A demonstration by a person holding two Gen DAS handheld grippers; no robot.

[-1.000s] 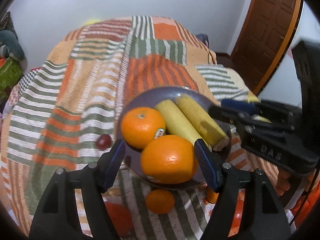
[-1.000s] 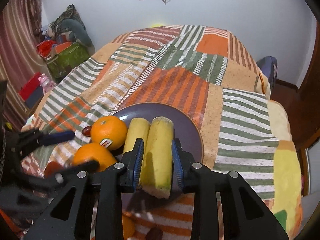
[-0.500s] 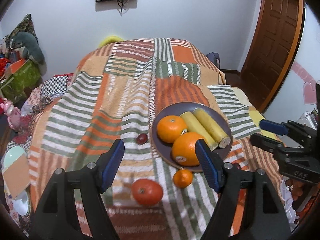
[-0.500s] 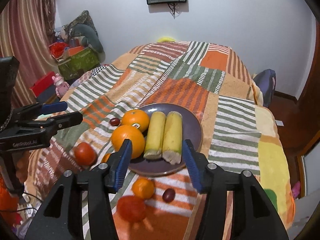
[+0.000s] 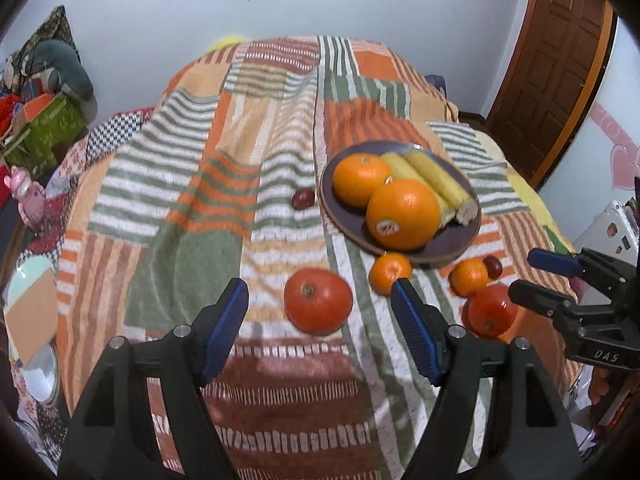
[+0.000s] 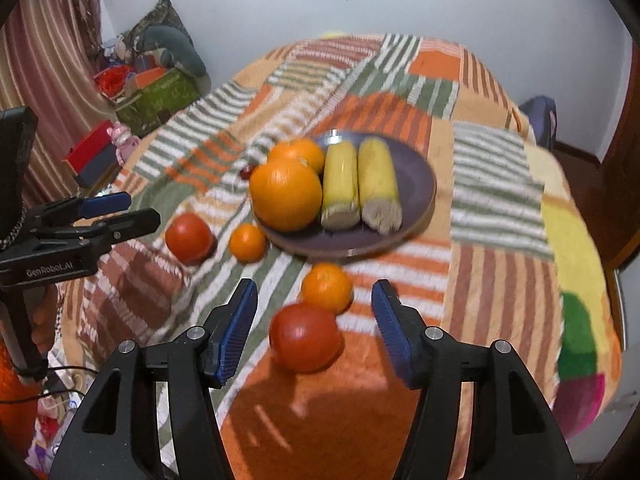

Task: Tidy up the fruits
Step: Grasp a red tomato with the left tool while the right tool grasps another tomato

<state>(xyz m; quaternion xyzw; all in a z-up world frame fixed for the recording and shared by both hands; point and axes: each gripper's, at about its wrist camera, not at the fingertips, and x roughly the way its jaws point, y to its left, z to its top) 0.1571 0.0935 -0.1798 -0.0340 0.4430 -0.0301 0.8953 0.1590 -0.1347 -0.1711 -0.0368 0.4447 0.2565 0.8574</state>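
Fruits: round oranges [image 5: 402, 214] and blunt bananas [image 5: 438, 184] fill a purple plate [image 5: 348, 222]; left gripper [image 5: 320, 314] and right gripper [image 6: 314, 318] gape wide, holding nothing.

Two oranges [image 5: 386, 204] and two bananas [image 5: 430, 182] on plate [image 5: 344, 222], tomatoes [image 5: 318, 301] nearer.

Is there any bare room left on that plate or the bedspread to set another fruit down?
The plate has bare room right of the two bananas. Its left half is crowded by two oranges. The bedspread is open left of the small dark fruit. The near edge is crowded: two tomatoes and two small oranges.
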